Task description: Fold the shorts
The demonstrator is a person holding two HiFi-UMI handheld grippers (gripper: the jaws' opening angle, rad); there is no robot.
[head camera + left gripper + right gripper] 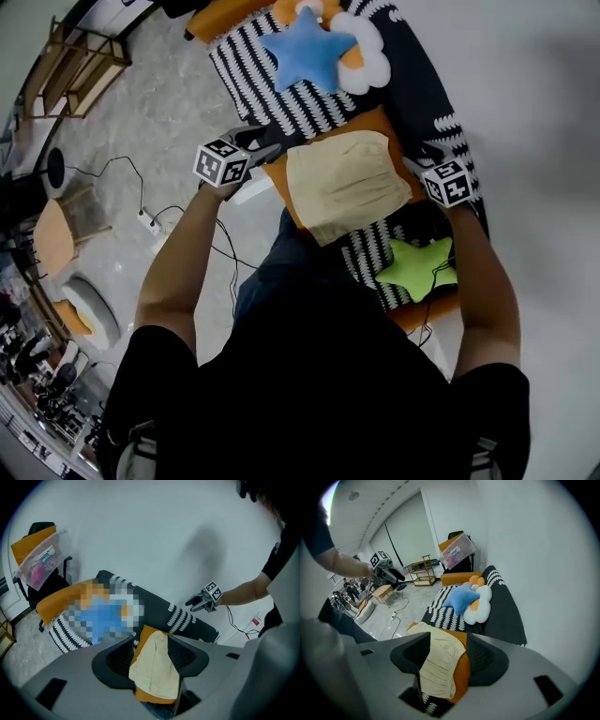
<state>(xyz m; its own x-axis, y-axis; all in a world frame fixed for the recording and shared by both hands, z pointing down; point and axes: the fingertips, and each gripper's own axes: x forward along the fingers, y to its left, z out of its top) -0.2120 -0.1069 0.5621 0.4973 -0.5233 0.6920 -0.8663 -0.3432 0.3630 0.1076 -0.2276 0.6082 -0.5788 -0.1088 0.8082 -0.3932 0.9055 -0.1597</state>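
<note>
Cream shorts [345, 183] lie flat on an orange cushion [281, 180] by the sofa's [427, 84] front edge; left claw [265, 150] and right claw [415, 165] hover alongside, both open and empty.

Head view steeply down over sofa [422, 84], 2 gripper views from opposite sides, sharing shorts [347, 183]

Black short-sleeved shirt [319, 384], dark blue trousers [267, 272]; grey left claw [261, 150] and right claw [413, 165], each with a black-and-white marker cube [222, 161].

Cream shorts [347, 183] flat on orange cushion [279, 180]. Left gripper [255, 142] and right gripper [419, 166] flank them. Blue star pillow [307, 52] beyond.
</note>
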